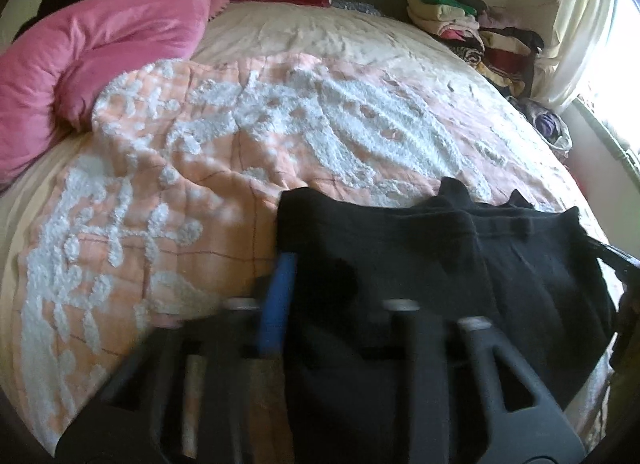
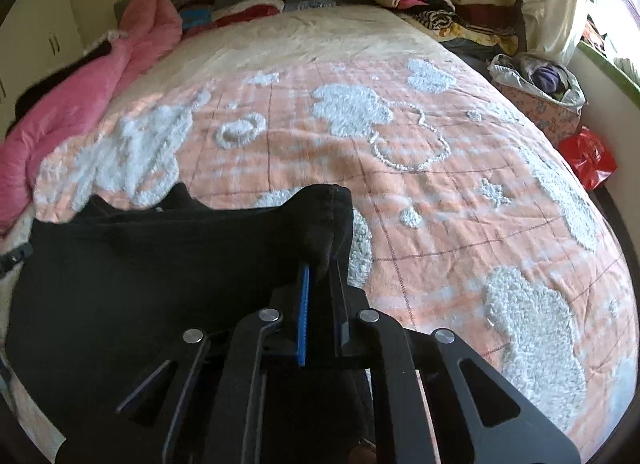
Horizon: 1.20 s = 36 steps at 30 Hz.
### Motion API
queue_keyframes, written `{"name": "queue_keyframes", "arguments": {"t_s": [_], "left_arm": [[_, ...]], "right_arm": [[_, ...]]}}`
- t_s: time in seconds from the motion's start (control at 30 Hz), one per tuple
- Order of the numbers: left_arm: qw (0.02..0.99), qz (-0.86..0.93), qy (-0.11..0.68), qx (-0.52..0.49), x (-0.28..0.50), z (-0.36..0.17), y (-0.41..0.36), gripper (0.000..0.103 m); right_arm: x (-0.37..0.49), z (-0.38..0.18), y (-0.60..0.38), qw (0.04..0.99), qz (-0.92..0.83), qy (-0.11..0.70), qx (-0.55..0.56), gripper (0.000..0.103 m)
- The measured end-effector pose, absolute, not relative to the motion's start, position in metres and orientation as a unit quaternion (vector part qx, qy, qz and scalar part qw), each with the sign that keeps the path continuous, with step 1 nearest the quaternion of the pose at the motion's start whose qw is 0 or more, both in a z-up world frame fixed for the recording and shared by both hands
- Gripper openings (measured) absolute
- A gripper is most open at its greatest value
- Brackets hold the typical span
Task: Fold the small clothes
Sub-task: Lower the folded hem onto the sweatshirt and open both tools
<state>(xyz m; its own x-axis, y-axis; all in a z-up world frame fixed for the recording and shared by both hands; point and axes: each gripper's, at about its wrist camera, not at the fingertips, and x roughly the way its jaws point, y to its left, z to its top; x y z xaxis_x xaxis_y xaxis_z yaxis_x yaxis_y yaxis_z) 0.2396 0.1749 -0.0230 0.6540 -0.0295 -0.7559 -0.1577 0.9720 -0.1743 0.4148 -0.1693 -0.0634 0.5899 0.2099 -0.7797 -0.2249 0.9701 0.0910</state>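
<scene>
A small black garment (image 1: 420,264) is stretched out over the peach bedspread with white tufted patterns (image 1: 200,152). My left gripper (image 1: 286,260) is shut on the garment's left corner; one blue pad shows and the cloth drapes over the fingers. In the right wrist view the same black garment (image 2: 140,276) spreads to the left, and my right gripper (image 2: 320,264) is shut on its right corner, which bunches up above the fingertips. The other gripper shows as a dark shape at the far right edge of the left wrist view.
A pink quilt (image 1: 92,64) lies bunched along the bed's left side. Stacks of folded clothes (image 1: 464,24) sit at the far right corner by a curtain. A floral box of clothes (image 2: 536,92) and a red bag (image 2: 588,156) stand beside the bed on the right.
</scene>
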Motion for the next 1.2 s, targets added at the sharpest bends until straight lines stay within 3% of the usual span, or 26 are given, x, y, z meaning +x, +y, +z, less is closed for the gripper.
{"name": "queue_keyframes", "arguments": {"t_s": [0.27,0.8,1.07,1.2], "left_arm": [[0.924,0.037,0.365,-0.103,0.232,0.005,0.176,0.0],[0.911,0.046,0.399,-0.091,0.236,-0.017,0.176,0.001],[0.916,0.043,0.39,-0.087,0.226,-0.006,0.172,0.003],[0.919,0.029,0.384,-0.081,0.217,0.003,0.165,0.004]], "right_arm": [[0.409,-0.032,-0.195,0.912,0.124,0.388,0.052,0.007],[0.409,-0.052,-0.19,0.907,0.097,0.409,0.038,0.008],[0.386,-0.042,-0.194,0.914,0.103,0.391,0.035,0.022],[0.366,-0.036,-0.191,0.914,0.12,0.386,0.032,0.024]]}}
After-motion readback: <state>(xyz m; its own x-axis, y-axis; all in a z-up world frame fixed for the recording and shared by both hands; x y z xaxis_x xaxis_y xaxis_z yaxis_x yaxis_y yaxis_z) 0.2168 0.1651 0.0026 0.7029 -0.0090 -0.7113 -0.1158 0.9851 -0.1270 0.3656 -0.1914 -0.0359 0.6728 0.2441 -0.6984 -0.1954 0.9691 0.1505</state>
